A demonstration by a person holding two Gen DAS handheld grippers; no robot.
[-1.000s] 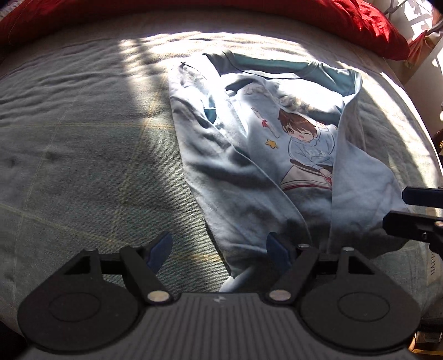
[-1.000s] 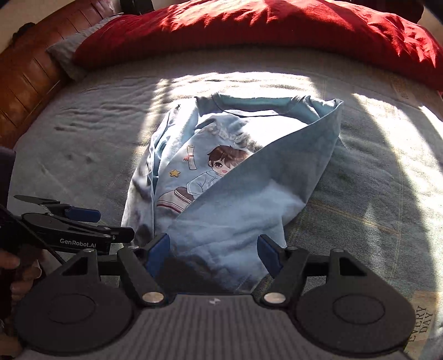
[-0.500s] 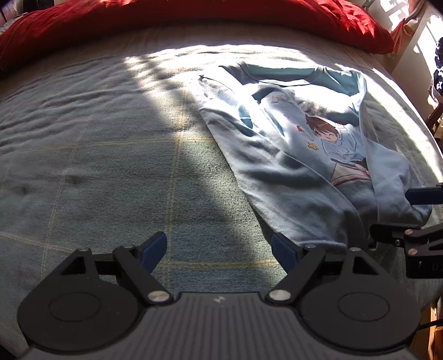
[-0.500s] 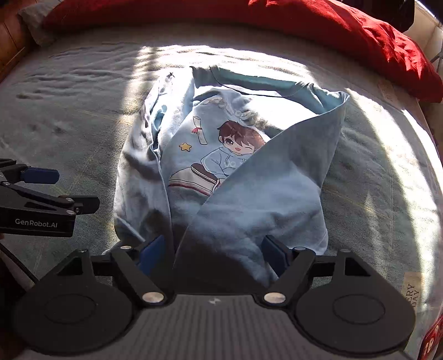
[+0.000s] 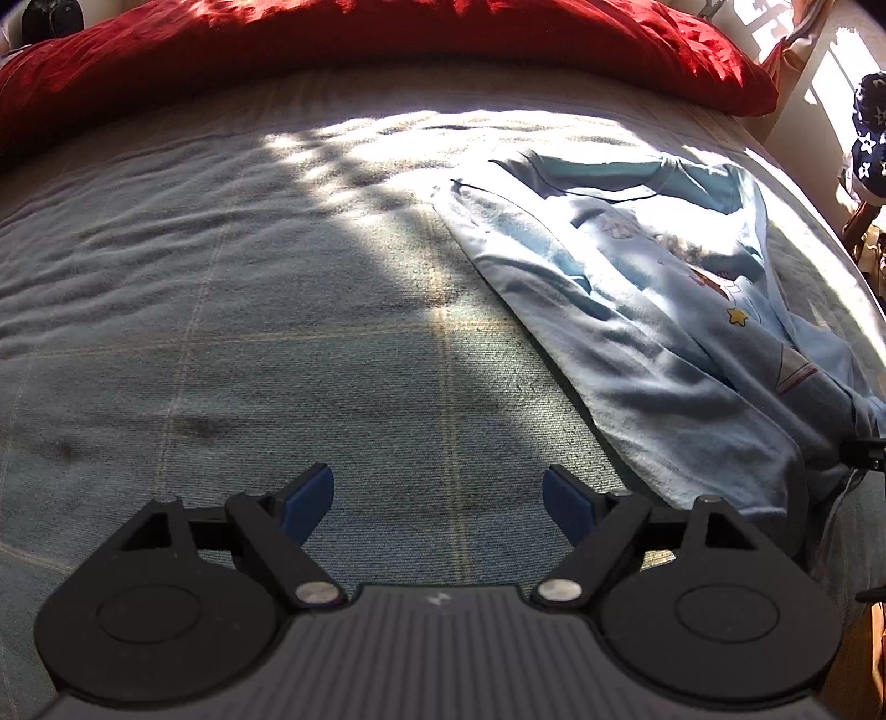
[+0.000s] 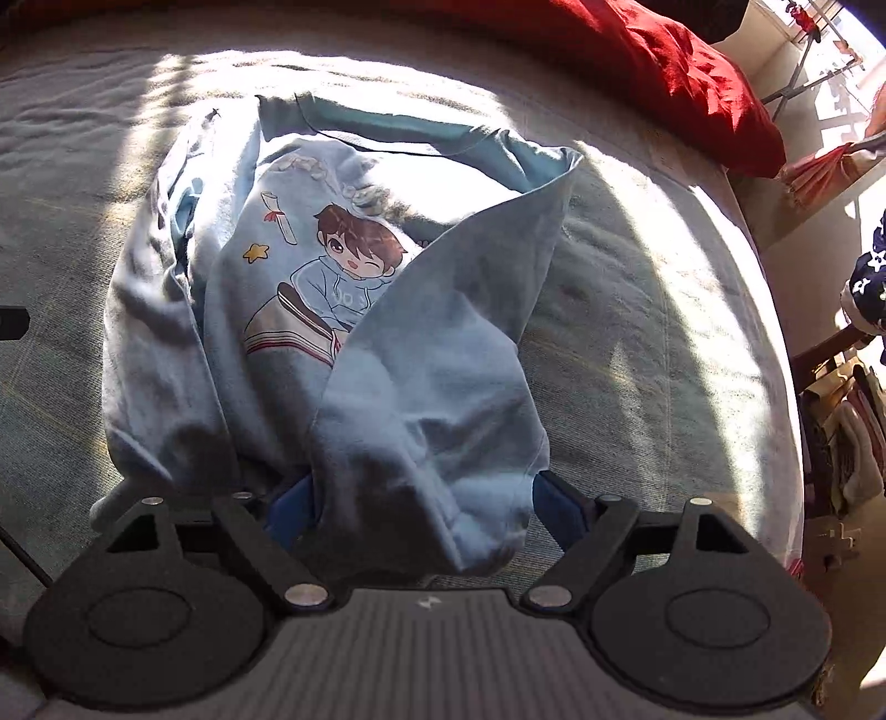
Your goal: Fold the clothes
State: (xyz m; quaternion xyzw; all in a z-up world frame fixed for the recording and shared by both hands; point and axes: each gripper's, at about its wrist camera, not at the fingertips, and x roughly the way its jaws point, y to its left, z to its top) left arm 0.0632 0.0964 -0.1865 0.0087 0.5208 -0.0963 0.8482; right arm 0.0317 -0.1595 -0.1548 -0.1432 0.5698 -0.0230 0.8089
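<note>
A bed covered in a grey-blue woven blanket (image 5: 232,343) fills both views, a red quilt (image 5: 387,27) along the top. The light blue cartoon-print sweatshirt (image 6: 310,310) lies sunlit mid-frame, both sides folded inward. The left tool (image 5: 438,501) is spread open over bare blanket, lower centre. The right tool (image 6: 423,507) is open around the sweatshirt's lower edge.

One light-blue sweatshirt (image 6: 387,343), one grey bedspread (image 5: 249,332), one red duvet (image 5: 387,33), two grippers.
</note>
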